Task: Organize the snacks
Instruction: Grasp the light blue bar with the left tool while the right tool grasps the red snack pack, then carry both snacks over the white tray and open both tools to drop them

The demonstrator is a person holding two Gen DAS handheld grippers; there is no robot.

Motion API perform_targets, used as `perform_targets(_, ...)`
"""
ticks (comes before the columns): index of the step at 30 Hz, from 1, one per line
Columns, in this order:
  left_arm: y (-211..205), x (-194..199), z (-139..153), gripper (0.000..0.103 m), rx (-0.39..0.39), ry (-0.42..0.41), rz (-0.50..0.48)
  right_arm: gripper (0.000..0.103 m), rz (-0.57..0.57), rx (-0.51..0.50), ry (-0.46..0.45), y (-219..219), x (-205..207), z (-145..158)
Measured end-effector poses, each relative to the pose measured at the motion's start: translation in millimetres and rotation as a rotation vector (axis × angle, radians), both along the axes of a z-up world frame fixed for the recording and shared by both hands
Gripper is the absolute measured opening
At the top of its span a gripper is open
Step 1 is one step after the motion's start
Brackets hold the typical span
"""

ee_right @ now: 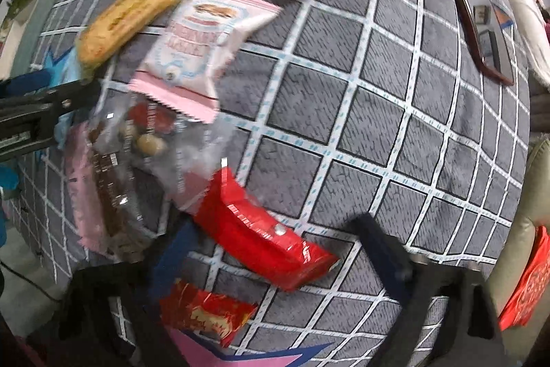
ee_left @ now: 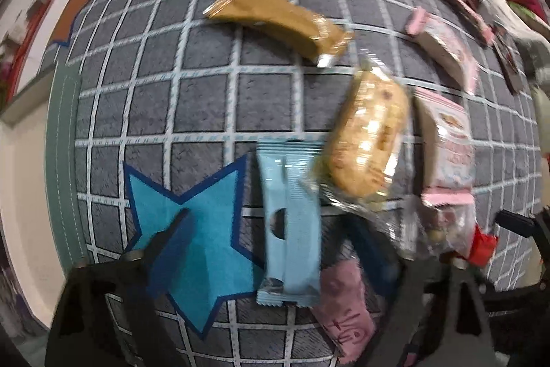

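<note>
Between your left tongs [ee_left: 275,239], open and empty: blue packet [ee_left: 290,222]; closing may snag pink wrapper [ee_left: 347,308]. Right tongs [ee_right: 275,239] straddle red pack [ee_right: 264,236], ungripped.

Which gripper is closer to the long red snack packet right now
Right. The right gripper hangs directly over the red packet, which lies between its open fingers. The left gripper straddles the light blue packet instead, off to the side past the clear bag.

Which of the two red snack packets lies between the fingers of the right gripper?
The long glossy red packet lies between them. The crinkled red-and-gold packet lies nearer the camera, beside the left finger.
</note>
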State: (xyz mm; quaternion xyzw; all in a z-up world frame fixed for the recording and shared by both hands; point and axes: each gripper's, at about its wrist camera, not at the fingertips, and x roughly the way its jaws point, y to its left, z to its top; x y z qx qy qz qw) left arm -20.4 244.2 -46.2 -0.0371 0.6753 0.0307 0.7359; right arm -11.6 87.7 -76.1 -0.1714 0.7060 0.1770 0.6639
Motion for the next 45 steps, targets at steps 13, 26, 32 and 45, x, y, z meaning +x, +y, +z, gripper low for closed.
perform_targets(13,-10,-13,51,0.025,-0.109,-0.027,-0.066,0.023,-0.245,0.185,0.095,-38,4,34)
perform_targets(26,90,-62,89,0.025,-0.069,-0.085,0.07,0.023,-0.298,0.28,0.105,-24,-6,85)
perform_targets(32,167,-89,79,0.025,0.004,-0.07,0.23,0.023,-0.202,0.313,0.105,39,-10,96)
perform_targets(45,156,-133,11,0.025,-0.115,0.057,0.22,0.023,-0.015,0.336,0.135,154,-17,110)
